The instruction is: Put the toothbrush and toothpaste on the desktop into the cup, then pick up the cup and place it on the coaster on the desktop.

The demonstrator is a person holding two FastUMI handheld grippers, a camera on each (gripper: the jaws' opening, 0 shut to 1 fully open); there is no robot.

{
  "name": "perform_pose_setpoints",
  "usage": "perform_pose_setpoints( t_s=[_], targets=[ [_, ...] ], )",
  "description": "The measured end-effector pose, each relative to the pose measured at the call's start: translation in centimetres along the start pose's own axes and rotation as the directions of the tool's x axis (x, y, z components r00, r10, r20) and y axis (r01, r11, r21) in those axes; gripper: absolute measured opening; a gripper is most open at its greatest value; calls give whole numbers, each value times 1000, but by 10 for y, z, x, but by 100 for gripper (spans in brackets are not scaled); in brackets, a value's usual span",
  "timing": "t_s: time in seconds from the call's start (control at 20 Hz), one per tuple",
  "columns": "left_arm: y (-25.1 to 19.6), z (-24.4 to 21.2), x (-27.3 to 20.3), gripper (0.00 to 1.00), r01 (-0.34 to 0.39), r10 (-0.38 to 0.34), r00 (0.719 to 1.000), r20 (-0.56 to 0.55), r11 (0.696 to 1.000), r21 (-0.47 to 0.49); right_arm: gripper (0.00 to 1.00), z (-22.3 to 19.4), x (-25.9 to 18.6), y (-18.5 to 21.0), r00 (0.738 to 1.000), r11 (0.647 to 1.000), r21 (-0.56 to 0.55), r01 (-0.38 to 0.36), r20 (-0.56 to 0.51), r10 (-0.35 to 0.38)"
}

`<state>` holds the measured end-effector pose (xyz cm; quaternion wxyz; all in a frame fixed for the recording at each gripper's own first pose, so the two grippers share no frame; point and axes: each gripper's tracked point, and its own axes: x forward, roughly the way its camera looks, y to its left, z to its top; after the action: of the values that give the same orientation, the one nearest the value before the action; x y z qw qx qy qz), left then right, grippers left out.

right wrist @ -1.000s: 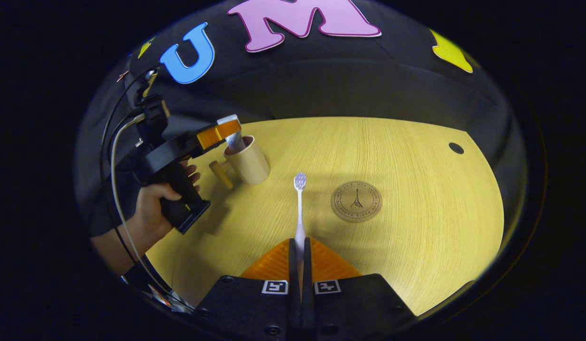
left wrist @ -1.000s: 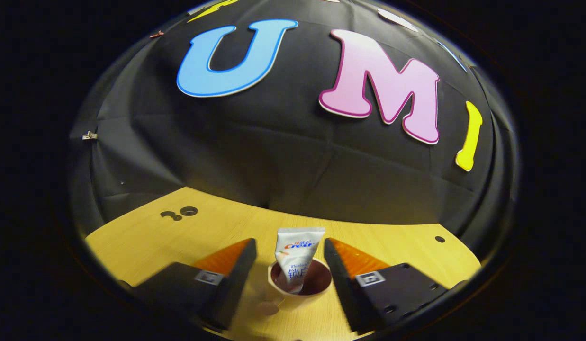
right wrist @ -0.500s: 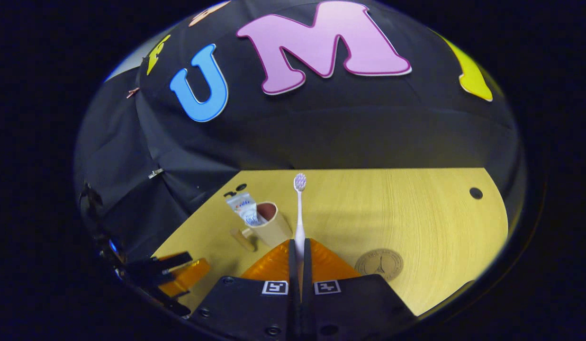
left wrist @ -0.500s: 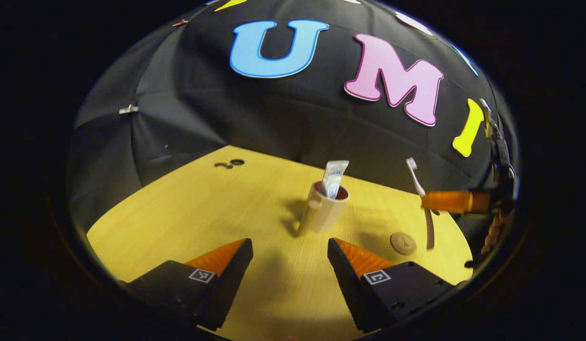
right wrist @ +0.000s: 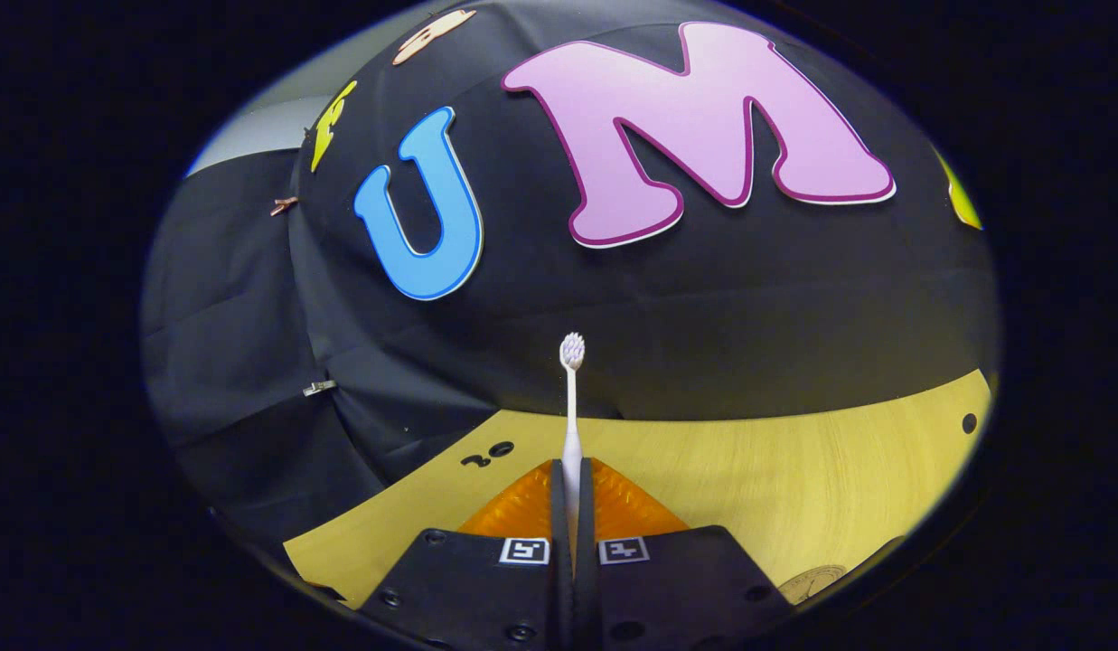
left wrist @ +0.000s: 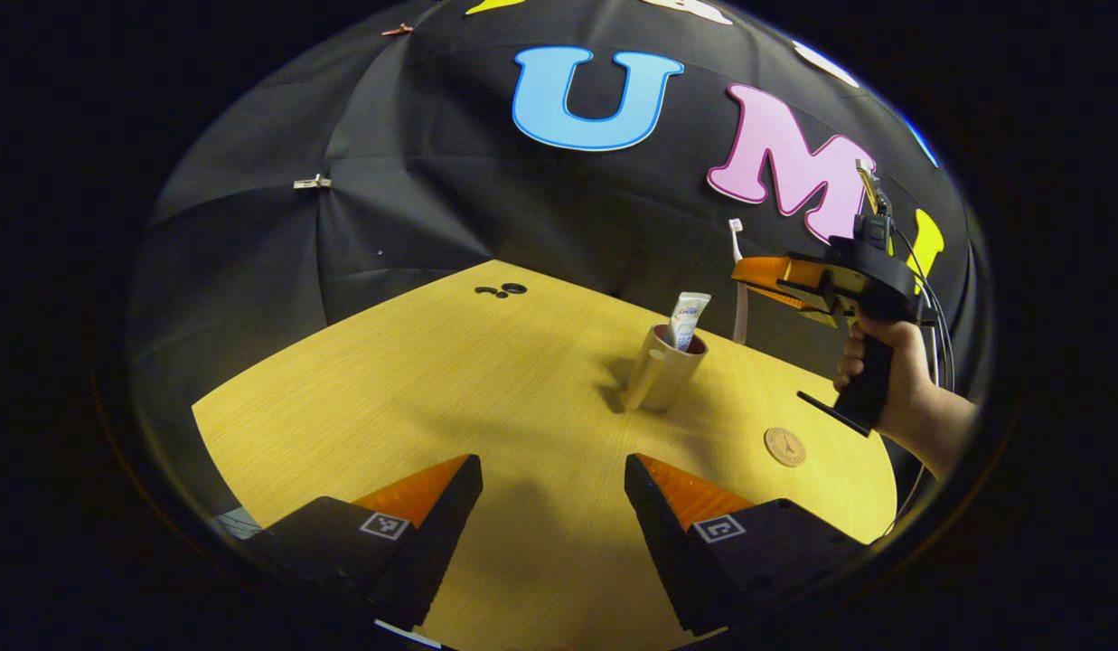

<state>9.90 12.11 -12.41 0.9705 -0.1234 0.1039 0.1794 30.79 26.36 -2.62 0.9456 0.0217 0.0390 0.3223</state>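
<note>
Landmark: we take the cup (left wrist: pixel 662 369) as reference; it stands upright on the wooden desktop (left wrist: pixel 450 380), its handle turned toward the left gripper's camera.
Toothpaste: we see the toothpaste (left wrist: pixel 686 318) standing inside the cup, its flat end sticking up above the rim.
Toothbrush: we see the toothbrush (right wrist: pixel 571 407) clamped by its handle, bristle head up; in the left gripper view the toothbrush (left wrist: pixel 737 271) hangs in the air just right of the cup and higher than its rim, not touching it.
Right gripper: we find the right gripper (right wrist: pixel 572 488) with both fingers pressed together on the toothbrush handle; in the left gripper view the right gripper (left wrist: pixel 748 271) is carried by a hand (left wrist: pixel 884 380) to the right of the cup and above it.
Left gripper: we find the left gripper (left wrist: pixel 552 479) with its fingers spread wide and nothing between them, well apart from the cup on the near side.
Coaster: we see the coaster (left wrist: pixel 784 447) lying flat on the desktop, right of the cup and nearer the camera, bare.
</note>
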Motion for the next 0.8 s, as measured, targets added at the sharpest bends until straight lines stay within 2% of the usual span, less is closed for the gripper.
perform_pose_setpoints(
  t_s=[0.15, 0.4, 0.8],
  targets=[
    [8, -9, -4, 97, -16, 16, 1000, -13, 1000, -16, 5, -5, 17, -3, 999, 1000, -1, -11, 40, 11],
    [18, -18, 3, 98, -42, 41, 999, -11, 998, -48, 5, -20, 35, -16, 998, 1000, 22, 15, 54, -17],
    [19, -26, 13, 98, -21, 21, 1000, -2, 999, -46, 5, -53, 37, -18, 997, 1000, -16, 19, 75, -18]
  ],
)
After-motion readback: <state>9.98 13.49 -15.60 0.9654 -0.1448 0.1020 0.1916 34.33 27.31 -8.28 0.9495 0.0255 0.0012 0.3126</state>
